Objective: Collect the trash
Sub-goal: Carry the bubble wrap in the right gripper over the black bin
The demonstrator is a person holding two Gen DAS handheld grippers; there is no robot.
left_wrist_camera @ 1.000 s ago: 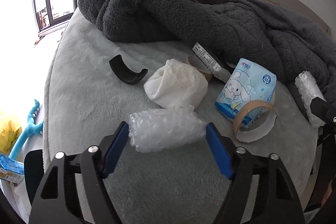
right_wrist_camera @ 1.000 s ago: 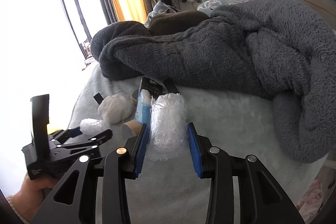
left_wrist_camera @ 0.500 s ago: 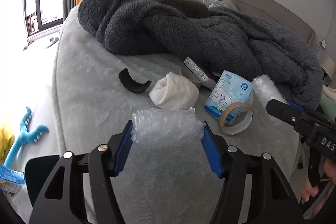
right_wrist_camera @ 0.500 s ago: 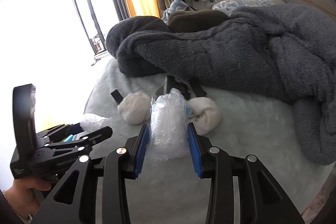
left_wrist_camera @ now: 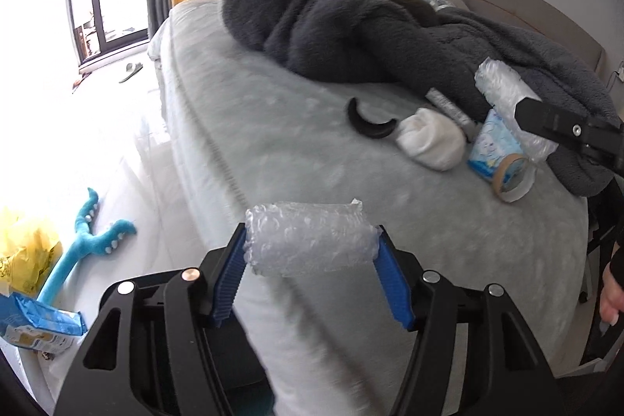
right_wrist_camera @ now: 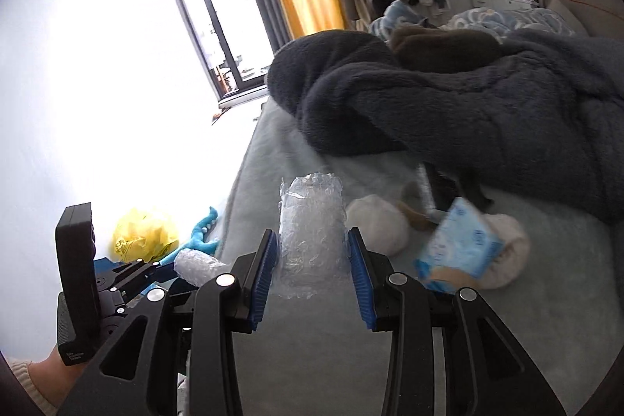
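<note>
My left gripper (left_wrist_camera: 310, 273) is shut on a roll of bubble wrap (left_wrist_camera: 308, 240), held crosswise above the bed's edge. My right gripper (right_wrist_camera: 312, 269) is shut on a second bubble-wrap roll (right_wrist_camera: 312, 221), held upright; that roll also shows in the left wrist view (left_wrist_camera: 507, 104). On the bed lie a white crumpled wad (left_wrist_camera: 431, 139), a blue tissue pack (left_wrist_camera: 491, 151), a cardboard tape ring (left_wrist_camera: 513, 176) and a black curved piece (left_wrist_camera: 370, 123). The left gripper with its roll (right_wrist_camera: 197, 266) shows low left in the right wrist view.
A dark grey fleece blanket (left_wrist_camera: 370, 34) is heaped across the bed (left_wrist_camera: 253, 127). On the floor to the left lie a yellow bag (right_wrist_camera: 142, 232), a blue plush toy (left_wrist_camera: 84, 240) and a blue packet (left_wrist_camera: 39, 326). A window stands beyond.
Both grippers have lifted their bubble-wrap rolls off the bed and pulled back to the left, toward the bed's edge and the floor. The left gripper closed on its roll.
</note>
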